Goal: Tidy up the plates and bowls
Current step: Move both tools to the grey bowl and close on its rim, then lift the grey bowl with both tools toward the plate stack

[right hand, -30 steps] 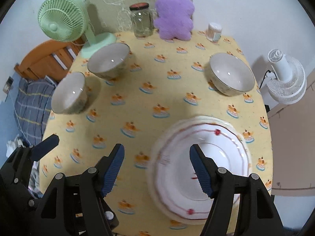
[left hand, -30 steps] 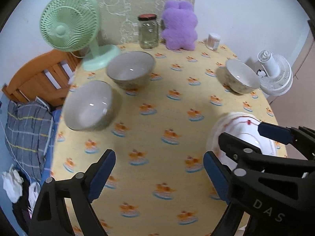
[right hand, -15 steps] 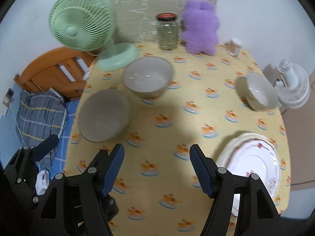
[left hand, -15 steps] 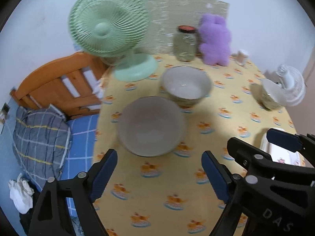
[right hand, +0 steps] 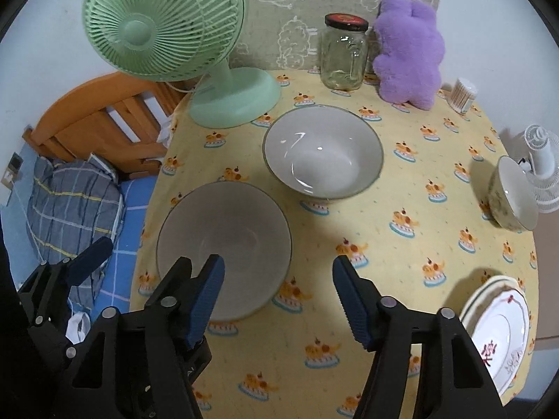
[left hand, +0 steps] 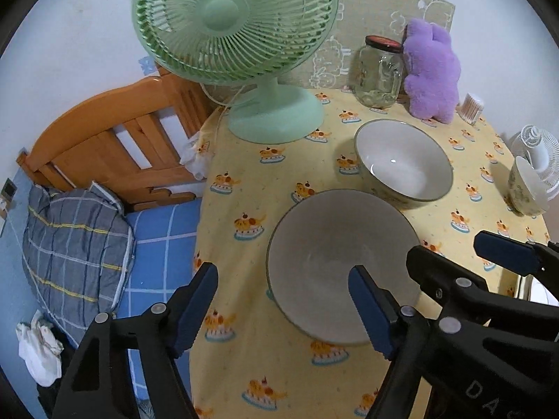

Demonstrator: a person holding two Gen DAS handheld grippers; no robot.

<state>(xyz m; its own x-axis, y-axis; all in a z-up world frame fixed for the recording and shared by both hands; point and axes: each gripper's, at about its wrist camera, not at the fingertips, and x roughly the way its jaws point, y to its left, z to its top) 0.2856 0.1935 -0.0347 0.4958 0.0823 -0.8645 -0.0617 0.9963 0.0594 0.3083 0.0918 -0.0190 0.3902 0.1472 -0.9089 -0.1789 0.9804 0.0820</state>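
A grey bowl (left hand: 335,262) stands near the table's left edge; it also shows in the right wrist view (right hand: 227,237). My left gripper (left hand: 283,303) is open and hangs over its near left rim, right finger above the bowl. A second grey bowl (left hand: 405,164) (right hand: 321,153) stands just behind it. A patterned bowl (left hand: 524,188) (right hand: 510,199) sits at the far right. A stack of red-trimmed plates (right hand: 499,324) lies at the front right. My right gripper (right hand: 277,300) is open and empty, just right of the near bowl.
A green fan (left hand: 241,35) (right hand: 167,28), a glass jar (right hand: 344,52), a purple plush toy (right hand: 408,52) and a cotton swab pot (right hand: 463,94) stand along the back. A wooden bed frame (left hand: 115,143) and bedding lie left of the table. A white fan (right hand: 541,167) stands at the right.
Both grippers have swung left and closer, from over the plates to the near grey bowl. The plates have slid to the right edge of view. Both stay open.
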